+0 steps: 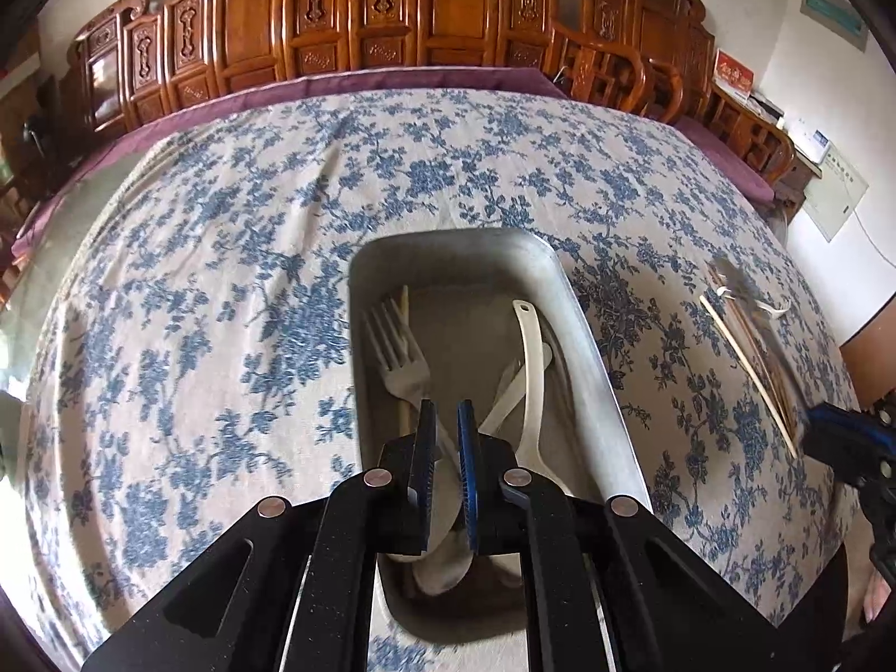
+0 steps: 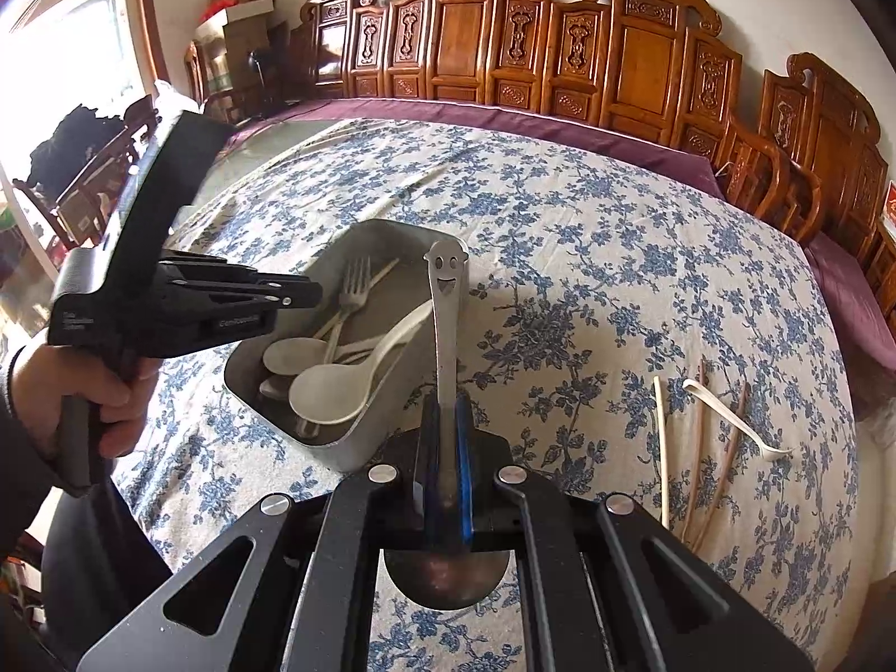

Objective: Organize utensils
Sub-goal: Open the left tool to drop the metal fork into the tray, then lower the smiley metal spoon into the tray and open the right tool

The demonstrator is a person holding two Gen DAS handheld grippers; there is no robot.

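While the right gripper (image 2: 446,448) carries the metal spoon (image 2: 445,336), the items below apply.

Right jaws: clamped on the spoon's handle, near the bowl. The bowl hangs below the fingers toward the camera; the smiling-face handle end points away, toward the tray.

Left jaws: nearly together, with no firm hold visible. The left gripper (image 1: 446,442) hangs above the tray; utensils show through the narrow gap, and whether the pads touch one cannot be told.

Step in hand (judged): deliver the metal spoon into the metal tray (image 2: 336,456), which sits just ahead and to the left of the spoon.

Method: bring the spoon over the tray's open middle, align its length with the tray's long side, lower it, then release. Keep clear of the left gripper, which occupies the same space above the tray.

Risk: a release near the rim may tip the spoon onto the floral tablecloth (image 2: 616,257).

Tray contents: a fork (image 1: 400,353), white plastic spoons (image 2: 336,392), a grey spoon bowl and at least one pale chopstick (image 1: 404,302), lying crossed, not sorted.

Outside the tray: chopsticks (image 2: 661,448) and a small white spoon (image 2: 733,420) on the cloth, well apart from the tray on the right.
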